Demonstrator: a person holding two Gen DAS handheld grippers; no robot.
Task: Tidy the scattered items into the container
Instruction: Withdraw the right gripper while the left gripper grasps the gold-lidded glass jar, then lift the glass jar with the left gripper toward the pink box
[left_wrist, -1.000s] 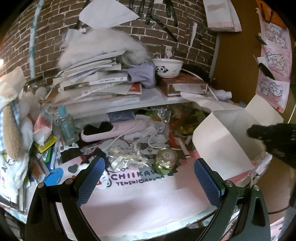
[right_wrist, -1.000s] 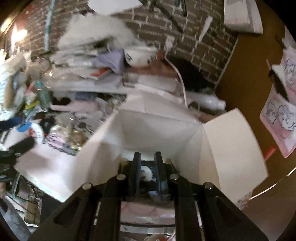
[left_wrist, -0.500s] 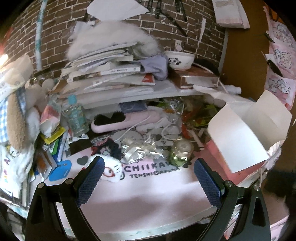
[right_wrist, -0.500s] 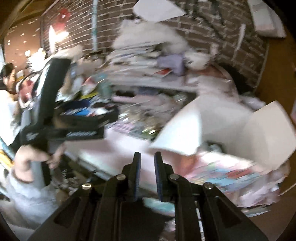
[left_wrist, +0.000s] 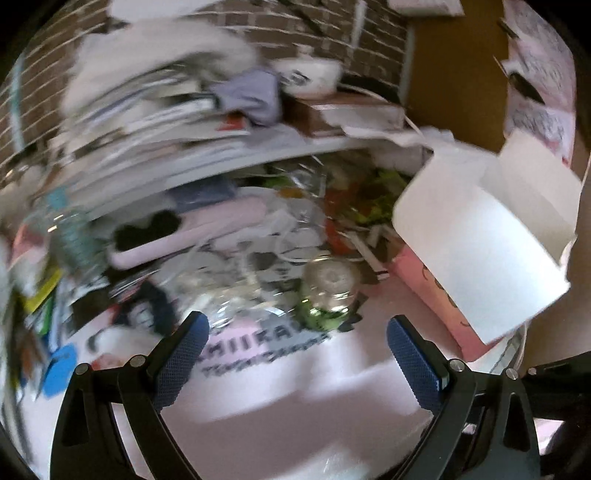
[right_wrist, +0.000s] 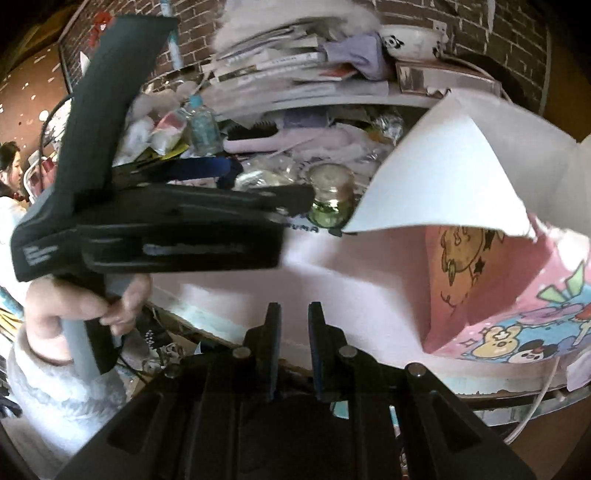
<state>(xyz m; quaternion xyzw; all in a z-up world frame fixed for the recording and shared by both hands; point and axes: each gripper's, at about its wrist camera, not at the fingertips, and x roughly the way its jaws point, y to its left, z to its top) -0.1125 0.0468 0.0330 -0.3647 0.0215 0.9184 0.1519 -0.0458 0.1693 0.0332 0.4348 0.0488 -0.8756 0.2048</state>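
1. Bench (left_wrist: 280, 417): pink mat with dark lettering, bare at the front, cluttered at the back.
2. Left tongs (left_wrist: 295, 332): fingers wide apart, empty, over the mat; left view is motion-blurred.
3. Right tongs (right_wrist: 293, 314): fingers nearly together, nothing between them, at the bench's front edge.
4. Jar (left_wrist: 327, 291): small, green glass, upright on the mat, just left of the box.
5. Box (left_wrist: 476, 236): white flaps open, pink printed sides, at the bench's right end.
6. Behind: brush (right_wrist: 255, 136), bottle (right_wrist: 203, 125), a shelf (right_wrist: 332, 98) of stacked papers and a bowl (right_wrist: 413, 40), brick wall (right_wrist: 513, 40).
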